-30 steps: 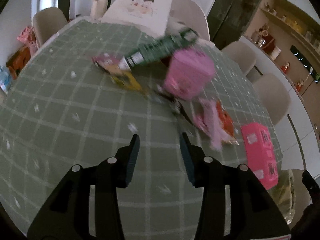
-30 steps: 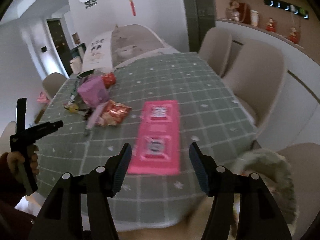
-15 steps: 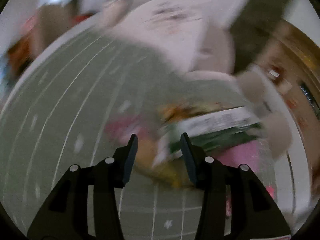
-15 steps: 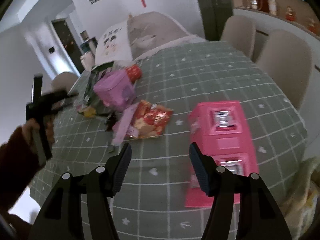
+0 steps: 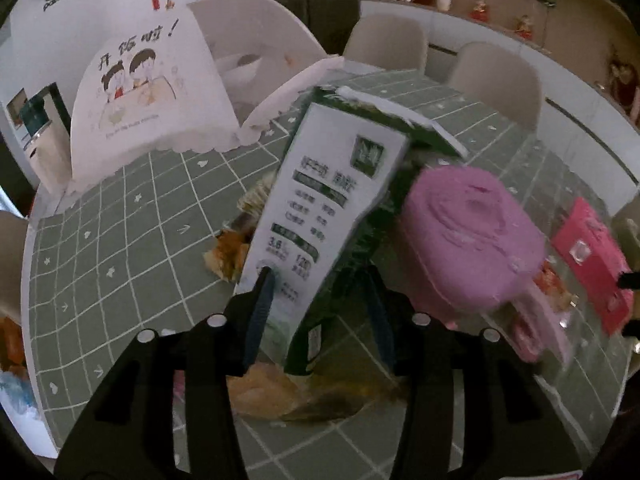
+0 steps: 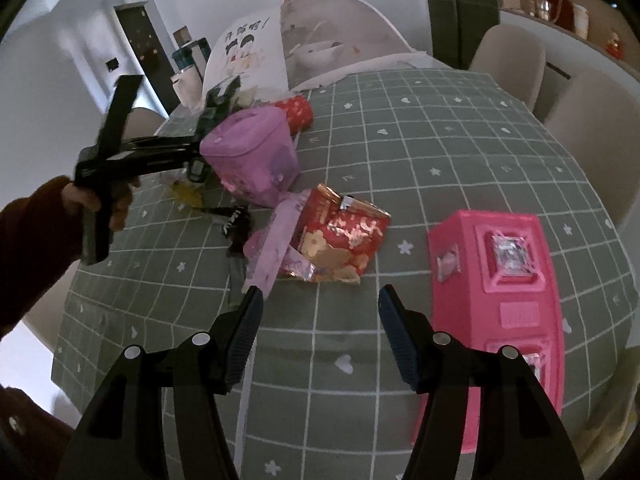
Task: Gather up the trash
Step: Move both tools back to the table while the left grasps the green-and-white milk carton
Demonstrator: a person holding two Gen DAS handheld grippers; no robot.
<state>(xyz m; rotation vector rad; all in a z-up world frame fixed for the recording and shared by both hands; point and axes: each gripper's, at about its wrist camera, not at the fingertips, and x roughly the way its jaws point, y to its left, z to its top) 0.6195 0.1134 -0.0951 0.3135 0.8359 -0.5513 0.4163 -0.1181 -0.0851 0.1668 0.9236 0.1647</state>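
A green and white milk carton (image 5: 328, 216) leans tilted against a pink tub (image 5: 468, 240) on the green checked table (image 6: 440, 140). My left gripper (image 5: 320, 280) straddles the carton's lower end. Its jaws are opening and the pads do not visibly press on the carton. The right wrist view shows that gripper (image 6: 200, 148) beside the tub (image 6: 252, 156), held by a hand in a dark red sleeve. My right gripper (image 6: 320, 300) hovers open over bare cloth, holding nothing. Ahead of it lie a red foil wrapper (image 6: 340, 240) and a pale pink wrapper strip (image 6: 276, 244).
A flat bright pink box (image 6: 504, 292) lies at the right near the table edge. Orange and yellow wrappers (image 5: 228, 256) sit under the carton, a black wrapper (image 6: 236, 224) beside the strip. A white food cover (image 5: 152, 92) stands at the back. Beige chairs (image 6: 508, 60) line the far side.
My left gripper has swept up to the carton and rolled, so the carton now sits between its fingers. My right gripper has shifted left from the pink box toward the red wrapper.
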